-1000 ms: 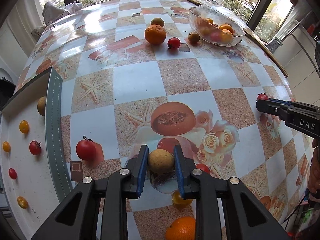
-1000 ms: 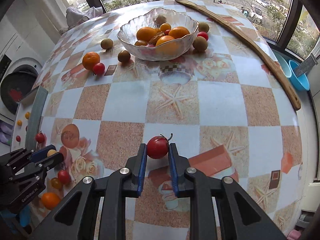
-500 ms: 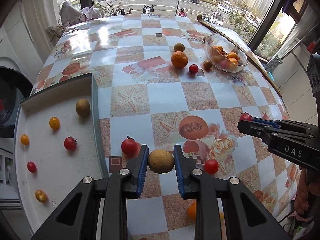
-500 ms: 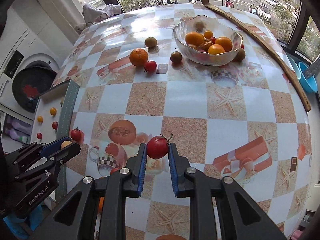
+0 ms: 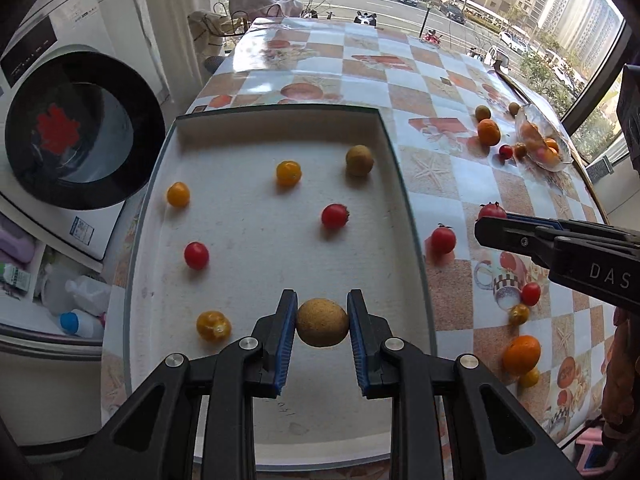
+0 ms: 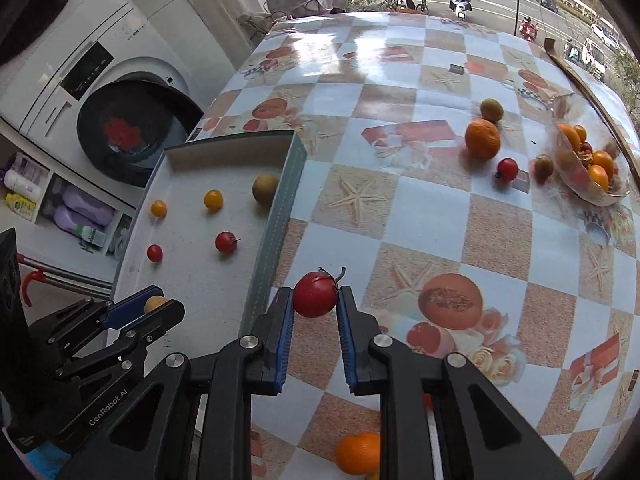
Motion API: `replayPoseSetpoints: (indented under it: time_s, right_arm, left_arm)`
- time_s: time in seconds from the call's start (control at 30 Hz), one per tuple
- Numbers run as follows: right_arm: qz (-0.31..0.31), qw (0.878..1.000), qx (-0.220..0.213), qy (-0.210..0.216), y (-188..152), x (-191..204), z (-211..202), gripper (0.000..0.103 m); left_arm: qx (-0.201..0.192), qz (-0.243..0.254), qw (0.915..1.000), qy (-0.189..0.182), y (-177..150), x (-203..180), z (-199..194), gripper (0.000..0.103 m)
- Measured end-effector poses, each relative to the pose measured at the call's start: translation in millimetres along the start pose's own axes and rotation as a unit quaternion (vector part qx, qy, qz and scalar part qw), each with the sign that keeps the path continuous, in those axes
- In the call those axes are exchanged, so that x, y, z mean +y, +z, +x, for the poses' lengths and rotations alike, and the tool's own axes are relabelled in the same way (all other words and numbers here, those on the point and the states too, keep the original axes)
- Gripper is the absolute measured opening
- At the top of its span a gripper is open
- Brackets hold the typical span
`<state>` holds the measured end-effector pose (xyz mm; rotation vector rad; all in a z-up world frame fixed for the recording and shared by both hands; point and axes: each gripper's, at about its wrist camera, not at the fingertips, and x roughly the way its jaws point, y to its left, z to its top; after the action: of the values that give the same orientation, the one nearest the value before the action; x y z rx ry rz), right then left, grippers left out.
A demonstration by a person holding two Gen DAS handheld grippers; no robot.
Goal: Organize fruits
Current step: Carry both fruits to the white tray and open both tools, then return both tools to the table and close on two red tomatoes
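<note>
Right now the left gripper point(image 5: 322, 322) is hanging over the near half of the white tray point(image 5: 256, 264), its blue-padded jaws pressing on either side of a round tan fruit point(image 5: 322, 322). That fruit is close to a ball, so it is showing no clear long axis. Six other fruits are sitting well apart in the tray: a second tan fruit point(image 5: 359, 160) near the far right corner, three yellow tomatoes point(image 5: 288, 173) and two red ones point(image 5: 335, 215).

Over the checked tablecloth point(image 6: 404, 208), just to the right of the tray's grey-green wall, the right gripper point(image 6: 315, 300) is clamping a red tomato point(image 6: 315, 294), whose curly stem is pointing up and away from the camera. Beyond it an orange point(image 6: 483, 139) and a small red tomato point(image 6: 507, 169) are lying near the glass bowl point(image 6: 588, 196), which is holding more fruit. A washing machine point(image 6: 100, 92) is standing behind the tray.
</note>
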<state>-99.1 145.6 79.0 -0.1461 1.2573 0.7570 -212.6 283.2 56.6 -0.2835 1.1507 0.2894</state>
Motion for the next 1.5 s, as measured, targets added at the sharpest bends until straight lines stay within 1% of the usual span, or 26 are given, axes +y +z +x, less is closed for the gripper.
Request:
replayPoseSetpoints:
  time_s: [0.17, 0.3, 0.53, 0.63, 0.77, 0.8, 0.83, 0.87, 0.9, 0.93, 1.0, 1.1, 1.2, 1.37, 1.5]
  right_arm:
    - [-0.031, 0.999, 0.024, 0.025, 3, 44, 24, 0.023]
    - [-0.046, 0.997, 0.057, 0.024, 4, 65, 49, 0.023]
    - [-0.064, 0.994, 0.088, 0.009, 2, 81, 76, 0.024]
    - [-0.067, 0.993, 0.102, 0.001, 0, 83, 85, 0.025]
    - [-0.068, 0.992, 0.104, 0.000, 1, 87, 89, 0.026]
    - [-0.067, 0.992, 0.105, 0.001, 2, 88, 91, 0.030]
    - [-0.066, 0.992, 0.106, 0.007, 2, 89, 92, 0.039]
    - [-0.064, 0.992, 0.107, 0.013, 3, 88, 92, 0.047]
    - [-0.063, 0.992, 0.105, 0.012, 4, 89, 91, 0.060]
    - [-0.063, 0.993, 0.101, 0.019, 4, 89, 89, 0.065]
    - [-0.059, 0.994, 0.093, 0.024, 6, 90, 83, 0.070]
    - [-0.042, 0.996, 0.077, 0.033, 9, 86, 69, 0.075]
    - [-0.023, 0.998, 0.052, 0.033, 10, 74, 49, 0.077]
    - [0.023, 0.999, 0.034, -0.003, 3, 33, 22, 0.077]
    - [0.072, 0.996, 0.032, -0.044, -13, -11, 7, 0.077]
  left_arm:
    - [0.020, -0.019, 0.9994, 0.023, -20, 33, 5, 0.027]
    - [0.032, -0.033, 0.9983, 0.036, -31, 50, 11, 0.027]
    - [0.049, -0.042, 0.9969, 0.045, -40, 61, 22, 0.027]
    - [0.048, -0.039, 0.9970, 0.048, -39, 60, 23, 0.027]
    - [0.051, -0.041, 0.9967, 0.047, -37, 61, 25, 0.028]
    - [0.051, -0.039, 0.9964, 0.055, -37, 61, 25, 0.034]
    - [0.050, -0.037, 0.9960, 0.065, -37, 61, 25, 0.057]
    - [0.047, -0.036, 0.9958, 0.070, -36, 61, 24, 0.069]
    - [0.040, -0.036, 0.9964, 0.066, -36, 62, 22, 0.073]
    - [0.038, -0.033, 0.9965, 0.066, -35, 62, 21, 0.073]
    - [0.042, -0.020, 0.9960, 0.076, -34, 59, 21, 0.073]
    - [0.044, -0.013, 0.9960, 0.077, -30, 57, 20, 0.073]
    - [0.036, -0.003, 0.9966, 0.074, -22, 48, 15, 0.073]
    - [0.010, 0.036, 0.9974, 0.062, -3, 18, 7, 0.073]
    - [-0.014, 0.062, 0.9975, 0.032, 18, -12, -1, 0.073]
